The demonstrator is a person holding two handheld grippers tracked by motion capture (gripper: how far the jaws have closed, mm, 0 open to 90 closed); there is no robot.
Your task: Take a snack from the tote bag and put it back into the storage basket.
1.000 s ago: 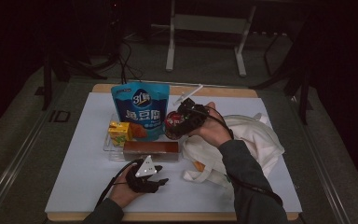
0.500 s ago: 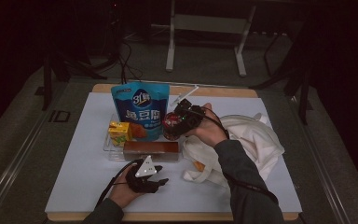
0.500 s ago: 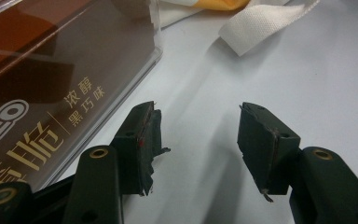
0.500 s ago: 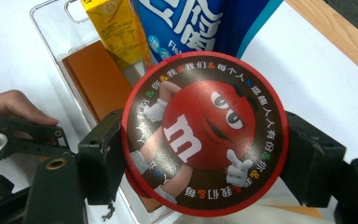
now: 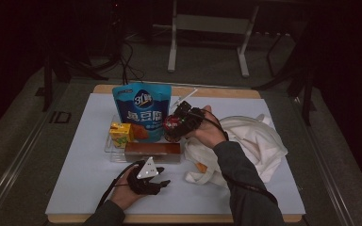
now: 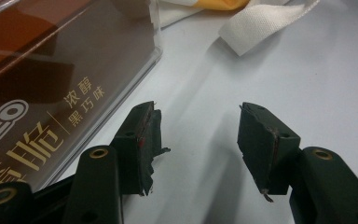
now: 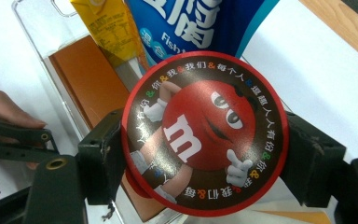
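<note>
Toward the far edge of the white worktop [image 5: 75,188] a blue snack pouch [image 5: 142,110] stands upright, with a yellow juice carton [image 5: 121,134] just beside its lower left corner and a long brown box [image 5: 152,151] lying nearer the person; all three sit in a clear tray [image 5: 109,148]. A white cloth bag [image 5: 254,141] is heaped toward the right edge, one strap reaching the middle.

Just right of the pouch, the right gripper [image 5: 176,125] has its jaws pressed on both sides of a round red candy tin [image 5: 172,125], held above the tray's right end. The pouch, carton and brown box lie directly behind and beneath it.

Near the front edge, the left gripper [image 5: 162,183] rests on the worktop just in front of the brown box, jaws about half apart with nothing between them.

From the right gripper view the tin [image 7: 205,135] shows a red cartoon candy figure ringed with printed characters, and the right gripper [image 7: 205,154] clasps its rim at left and right. From the left gripper view, the left gripper [image 6: 198,140] points along bare white surface, the brown box [image 6: 51,79] beside its one jaw and a bag strap [image 6: 261,23] ahead.
</note>
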